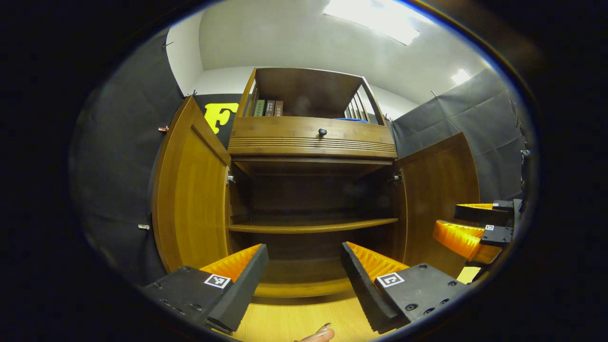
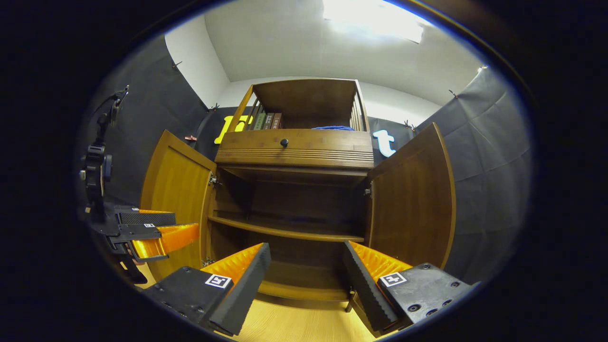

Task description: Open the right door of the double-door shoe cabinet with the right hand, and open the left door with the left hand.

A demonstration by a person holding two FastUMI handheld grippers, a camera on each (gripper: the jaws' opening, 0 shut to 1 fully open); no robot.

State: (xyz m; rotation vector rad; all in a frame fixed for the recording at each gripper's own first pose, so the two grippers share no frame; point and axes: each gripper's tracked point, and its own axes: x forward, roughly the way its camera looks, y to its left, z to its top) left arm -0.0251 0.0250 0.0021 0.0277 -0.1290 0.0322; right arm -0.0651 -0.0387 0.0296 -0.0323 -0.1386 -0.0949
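The wooden shoe cabinet [image 1: 311, 142] faces me with both doors swung wide. Its left door [image 1: 192, 190] and right door [image 1: 439, 190] stand out to the sides, baring one inner shelf [image 1: 311, 225]. My left gripper [image 1: 304, 280] is open in front of the cabinet's base, holding nothing. In the right gripper view the left door [image 2: 175, 190] and right door [image 2: 411, 199] also stand out wide, and my right gripper [image 2: 306, 280] is open and empty before the bottom compartment. The right gripper [image 1: 475, 228] appears at the right of the left gripper view, the left gripper [image 2: 152, 235] at the left of the right gripper view.
Above the doors runs a drawer front with a dark knob [image 1: 322, 132]. An open top shelf holds a few books [image 1: 268, 108] and something blue [image 1: 354, 120]. Black cloth walls flank the cabinet. Light wooden floor [image 1: 304, 318] lies below. A fingertip [image 1: 318, 335] shows at the bottom edge.
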